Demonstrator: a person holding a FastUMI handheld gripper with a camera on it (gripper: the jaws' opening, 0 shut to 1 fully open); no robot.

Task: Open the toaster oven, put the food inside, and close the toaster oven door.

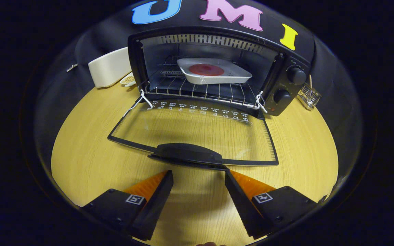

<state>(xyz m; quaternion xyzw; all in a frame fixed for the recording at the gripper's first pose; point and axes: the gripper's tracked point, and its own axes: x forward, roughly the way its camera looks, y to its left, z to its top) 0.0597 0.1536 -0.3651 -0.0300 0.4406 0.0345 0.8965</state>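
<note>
your gripper (pixel 199 177) hangs spread and empty just short of the door handle (pixel 186 153); dish (pixel 214 70) is inside the oven (pixel 286 85), so only closing remains.

A round light-wood-grain table (pixel 80 160) carries a black toaster oven (pixel 287 92) at 12 o'clock, a cream rounded container (pixel 109 70) at 11, and a small wire rack (pixel 309 96) at 2.

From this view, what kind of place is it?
Likely a staged kitchen-style test booth: black toaster oven with door down, white dish on its rack, on a wooden table. Open hand-held gripper sits before the door handle.
</note>
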